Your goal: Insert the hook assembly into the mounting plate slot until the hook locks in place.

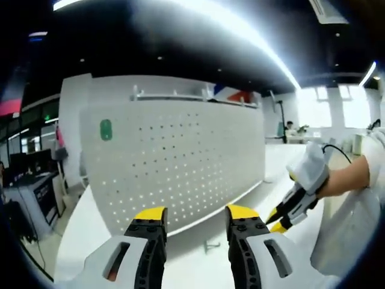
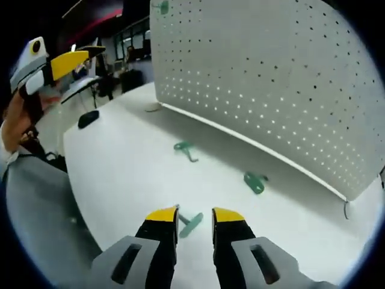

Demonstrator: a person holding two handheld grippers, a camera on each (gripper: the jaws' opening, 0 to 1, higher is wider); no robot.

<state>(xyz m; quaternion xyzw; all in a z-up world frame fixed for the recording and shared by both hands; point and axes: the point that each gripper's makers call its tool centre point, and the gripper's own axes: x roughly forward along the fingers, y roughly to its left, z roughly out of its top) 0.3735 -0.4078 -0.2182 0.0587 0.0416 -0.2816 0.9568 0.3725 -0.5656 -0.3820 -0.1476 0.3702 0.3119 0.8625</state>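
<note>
A white pegboard mounting plate [image 1: 180, 156] [image 2: 271, 78] stands upright on the white table, with one green piece [image 1: 106, 129] [image 2: 162, 7] hung near its top corner. Three green hooks lie on the table: one [image 2: 185, 149] near the board, one [image 2: 255, 181] further right, and one [image 2: 190, 224] just ahead of my right gripper [image 2: 195, 215], in line with the gap between its open jaws. My left gripper [image 1: 196, 214] is open and faces the board from a distance, nothing between its jaws. The right gripper [image 1: 280, 221] enters the left gripper view from the right, held low over the table.
A small metal hook [image 1: 210, 245] lies on the table in front of the board. Another wire hook [image 2: 347, 209] sits by the board's right end. A black object [image 2: 88, 118] lies at the table's far left edge. A gloved hand [image 1: 310, 171] holds the right gripper. Office desks stand behind.
</note>
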